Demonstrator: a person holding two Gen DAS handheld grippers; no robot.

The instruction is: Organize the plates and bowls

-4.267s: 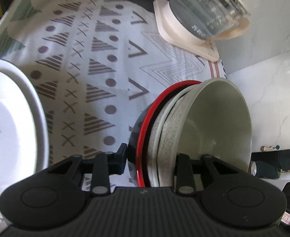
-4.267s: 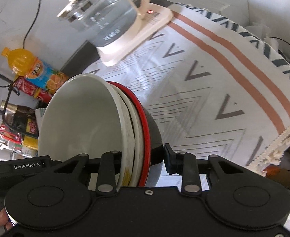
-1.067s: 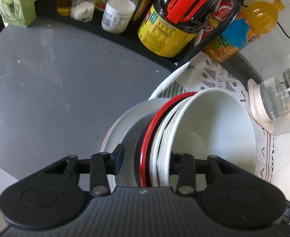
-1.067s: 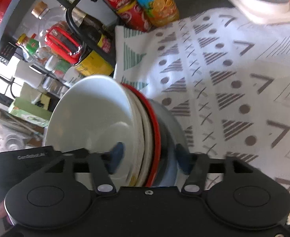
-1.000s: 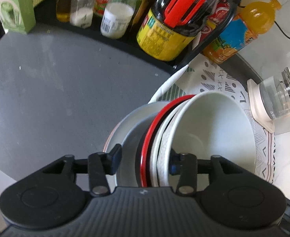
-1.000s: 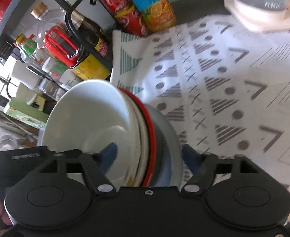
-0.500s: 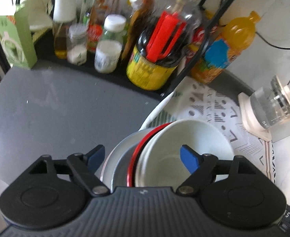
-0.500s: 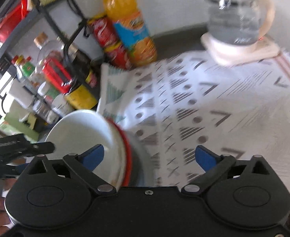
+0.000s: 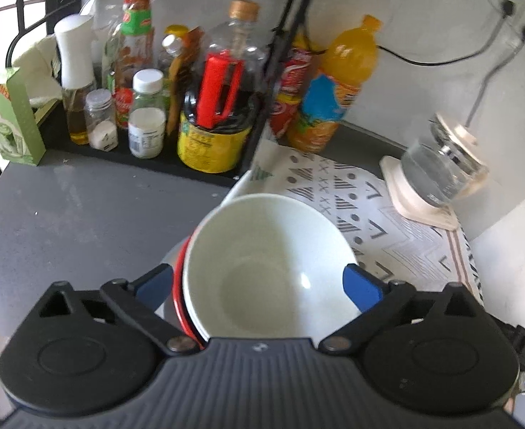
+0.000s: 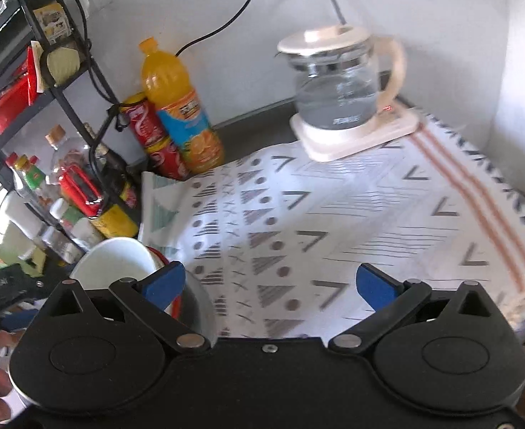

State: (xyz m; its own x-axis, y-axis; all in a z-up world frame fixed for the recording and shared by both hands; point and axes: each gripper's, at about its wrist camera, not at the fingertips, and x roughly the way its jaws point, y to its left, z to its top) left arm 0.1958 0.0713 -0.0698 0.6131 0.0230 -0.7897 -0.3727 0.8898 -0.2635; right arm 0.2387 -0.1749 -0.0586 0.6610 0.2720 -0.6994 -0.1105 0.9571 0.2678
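A stack of nested bowls, white (image 9: 262, 271) on top with a red-rimmed one (image 9: 177, 286) beneath, rests on a pile of plates (image 9: 167, 261) at the left edge of the patterned cloth. My left gripper (image 9: 259, 286) is open above and behind the stack, its blue pads (image 9: 361, 286) apart on either side and clear of it. In the right wrist view the stack (image 10: 116, 261) sits low at the left. My right gripper (image 10: 269, 282) is open and empty over the cloth (image 10: 334, 214), to the right of the stack.
A black rack with bottles and jars (image 9: 148, 114) stands at the back left. An orange juice bottle (image 10: 180, 107) and red cans (image 10: 151, 132) stand by the wall. A glass kettle (image 10: 341, 82) on a cream base sits at the back right. Grey counter (image 9: 65, 214) lies to the left.
Both grippers, shut on the bowl stack a second ago, have opened and pulled up and back. The stack now rests on the plates by itself.
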